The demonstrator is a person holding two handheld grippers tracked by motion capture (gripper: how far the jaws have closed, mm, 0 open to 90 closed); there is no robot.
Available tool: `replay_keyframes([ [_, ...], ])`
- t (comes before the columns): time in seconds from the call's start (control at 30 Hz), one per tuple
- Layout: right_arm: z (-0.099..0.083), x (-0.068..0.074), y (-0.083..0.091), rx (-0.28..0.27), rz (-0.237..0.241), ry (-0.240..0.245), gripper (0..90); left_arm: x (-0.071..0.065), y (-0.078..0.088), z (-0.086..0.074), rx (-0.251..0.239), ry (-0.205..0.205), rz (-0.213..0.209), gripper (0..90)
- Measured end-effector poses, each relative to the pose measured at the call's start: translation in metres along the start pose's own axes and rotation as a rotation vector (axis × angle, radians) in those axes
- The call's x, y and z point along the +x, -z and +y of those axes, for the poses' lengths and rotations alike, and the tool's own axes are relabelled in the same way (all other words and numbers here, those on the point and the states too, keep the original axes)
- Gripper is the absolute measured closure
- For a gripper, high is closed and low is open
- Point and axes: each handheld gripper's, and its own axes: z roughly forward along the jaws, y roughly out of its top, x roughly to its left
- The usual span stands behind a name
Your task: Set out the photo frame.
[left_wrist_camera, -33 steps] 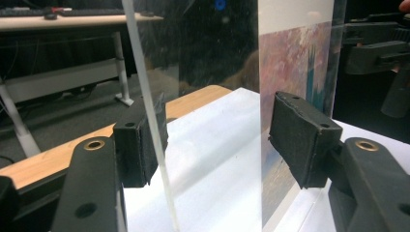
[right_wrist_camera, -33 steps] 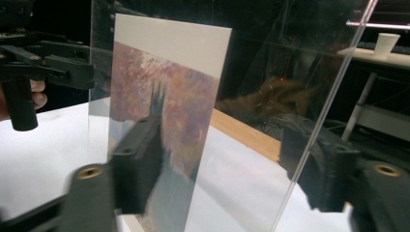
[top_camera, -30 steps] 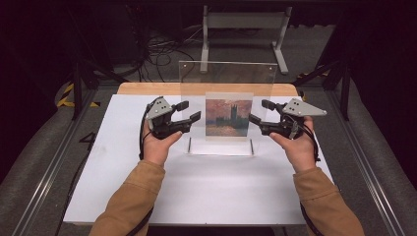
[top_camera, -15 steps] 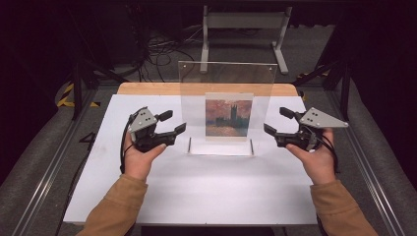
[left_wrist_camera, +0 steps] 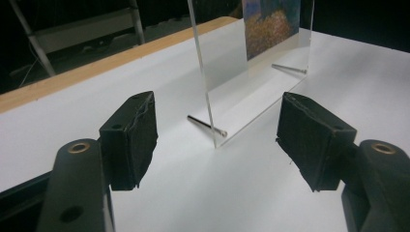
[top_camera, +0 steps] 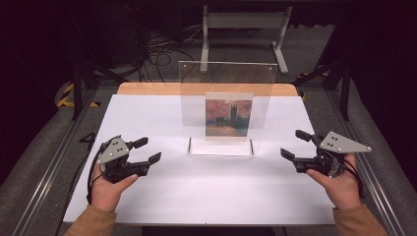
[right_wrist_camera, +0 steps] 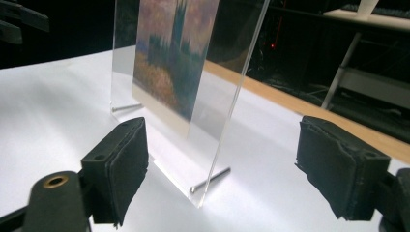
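Note:
A clear acrylic frame [top_camera: 226, 108] stands upright mid-table on two metal pins [left_wrist_camera: 207, 125], with a painted skyline picture [top_camera: 228, 117] inside it. My left gripper [top_camera: 151, 150] is off to the frame's left, near the table's front, and points at it. Its jaws have just been opening and stand open with nothing between them [left_wrist_camera: 217, 125]. To the right of the frame my right gripper [top_camera: 290, 143] also stands open and apart from it. Its jaws have just been opening too, and hold nothing [right_wrist_camera: 227, 159]. Past each pair of pads I see a side edge of the frame [right_wrist_camera: 164, 72].
A white sheet [top_camera: 206, 187] covers the table, with a wooden strip [top_camera: 147, 88] along its far edge. Behind the table stands a grey metal stand [top_camera: 243, 24] among cables. Metal rails [top_camera: 49, 167] run down both sides.
Both hands have drawn outward and toward the front edge, away from the frame's sides where their tips were. The jaws look wider. The frame has not moved.

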Motion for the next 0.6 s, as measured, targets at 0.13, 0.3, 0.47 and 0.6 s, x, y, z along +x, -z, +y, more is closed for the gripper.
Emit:
replay_keyframes([
  [0.13, -0.019, 0.003, 0.006, 0.017, -0.001, -0.038, 19.0, -0.003, 0.010, -0.017, -0.034, 0.041, 0.014, 30.5],
  [0.3, -0.042, 0.001, 0.003, 0.053, -0.005, -0.081, 19.1, -0.002, 0.008, -0.035, -0.022, 0.036, 0.016, 31.2],
  [0.47, -0.056, 0.003, 0.000, 0.056, -0.023, -0.079, 22.1, 0.004, 0.001, -0.046, -0.009, 0.061, 0.004, 32.8],
  [0.6, -0.078, 0.007, -0.010, 0.112, -0.014, -0.073, 21.9, 0.005, -0.005, -0.054, 0.013, 0.064, 0.016, 33.1],
])
